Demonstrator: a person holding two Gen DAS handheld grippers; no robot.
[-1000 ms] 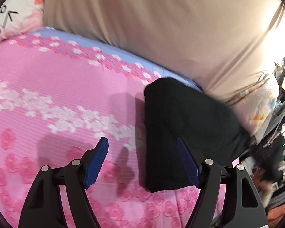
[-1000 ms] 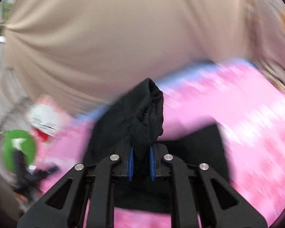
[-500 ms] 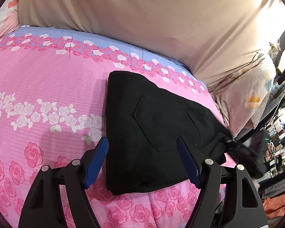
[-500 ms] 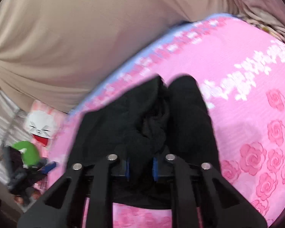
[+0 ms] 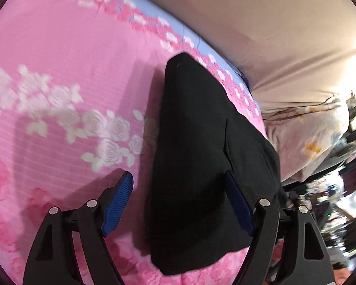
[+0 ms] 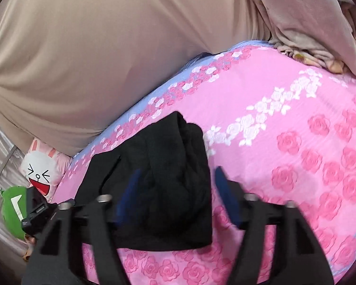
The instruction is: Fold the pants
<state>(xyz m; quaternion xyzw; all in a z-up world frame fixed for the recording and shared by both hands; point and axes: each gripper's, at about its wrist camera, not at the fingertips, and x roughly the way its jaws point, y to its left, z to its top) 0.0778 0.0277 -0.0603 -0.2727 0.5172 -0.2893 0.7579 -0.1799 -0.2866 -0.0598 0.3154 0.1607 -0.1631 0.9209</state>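
The black pants (image 5: 197, 166) lie folded in a compact stack on the pink rose-print bedsheet (image 5: 59, 76). In the right wrist view the pants (image 6: 159, 185) show a bunched fold on top. My left gripper (image 5: 178, 190) is open, its blue pads straddling the near part of the pants without holding them. My right gripper (image 6: 178, 185) is open too, its blurred fingers spread on either side of the bunched fold, holding nothing.
A beige padded headboard (image 6: 95, 47) rises behind the bed. A crumpled floral blanket (image 6: 308, 23) lies at the far right. A cartoon rabbit pillow (image 6: 40, 168) and a green toy (image 6: 14, 209) sit at the left. Room clutter (image 5: 339, 201) shows beyond the bed edge.
My right gripper has opened and let go of the bunched pants fabric, which now rests on the stack. The left gripper has shifted, staying open.
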